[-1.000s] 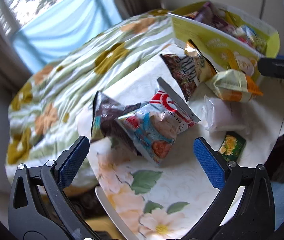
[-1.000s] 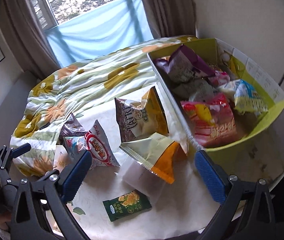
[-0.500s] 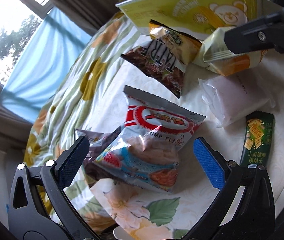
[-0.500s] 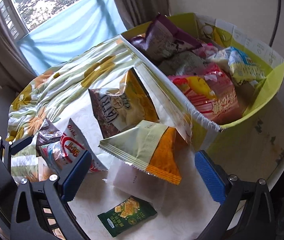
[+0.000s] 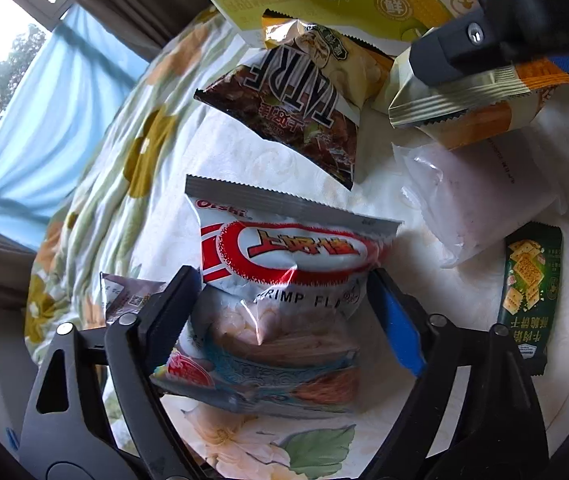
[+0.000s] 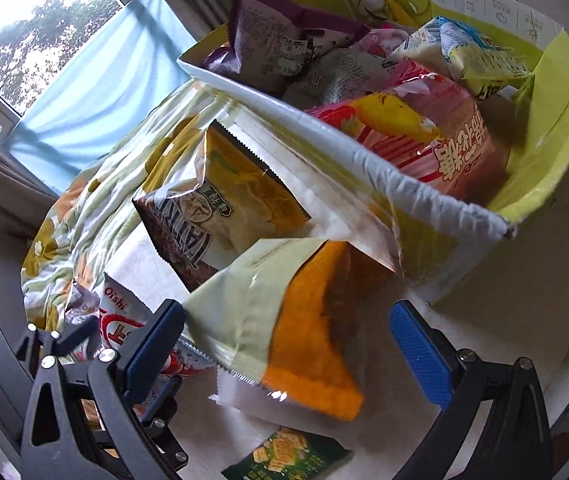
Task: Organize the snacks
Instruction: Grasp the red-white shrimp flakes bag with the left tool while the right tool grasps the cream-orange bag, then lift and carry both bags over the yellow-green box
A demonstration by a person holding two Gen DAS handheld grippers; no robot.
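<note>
Closing on the shrimp bag (image 5: 284,280), the left gripper (image 5: 284,312) was mid-pickup; the right gripper (image 6: 284,344) gaped wide around the orange bag (image 6: 280,320); next, seemingly, firm grips, then lifts to the box (image 6: 544,184).

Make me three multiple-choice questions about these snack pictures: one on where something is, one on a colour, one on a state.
1. The Oishi shrimp bag lies: A in the box; B between the left hand-held gripper's fingers; C on the floor.
2. The cracker packet is: A green; B red; C blue.
3. The yellow-green box is: A empty; B lidded; C holding snacks.

B: black fingers flank it while the jaws are closing.
A: dark green wrapper.
C: bags fill it.
</note>
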